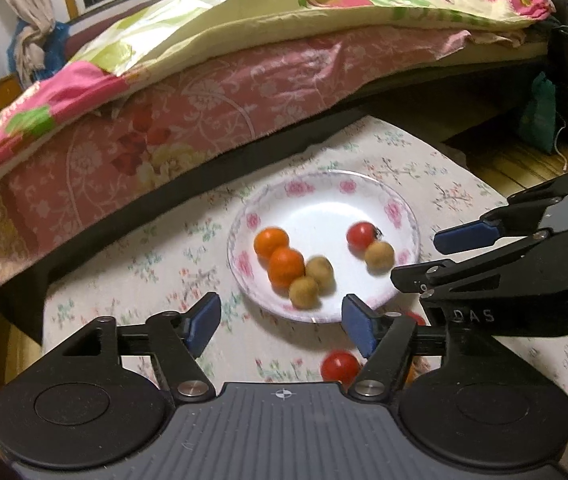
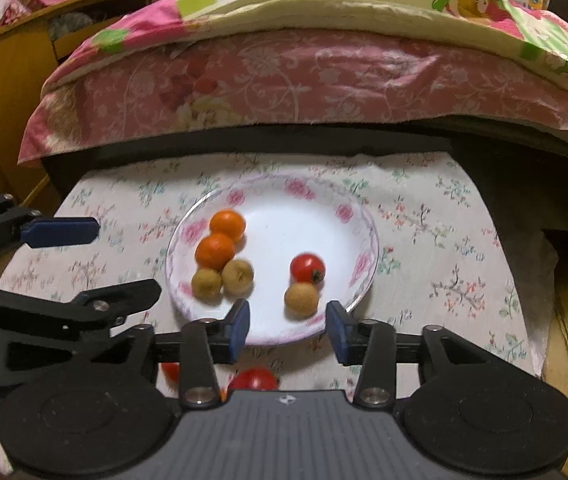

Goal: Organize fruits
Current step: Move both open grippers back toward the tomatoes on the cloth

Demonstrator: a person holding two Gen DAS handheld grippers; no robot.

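Fruits (image 1: 285,267) beside "DAS"-marked right gripper (image 1: 424,258)

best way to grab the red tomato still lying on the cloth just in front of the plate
Take the red tomato on the cloth across its round middle, from above, one pad on each side. It is a smooth ball that could roll or squirt out, so centre it and close gently. It lies close under the left tongs, which are open and empty, near the plate rim.

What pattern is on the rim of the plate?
Pink flowers on the white plate, clearest in the right wrist view.
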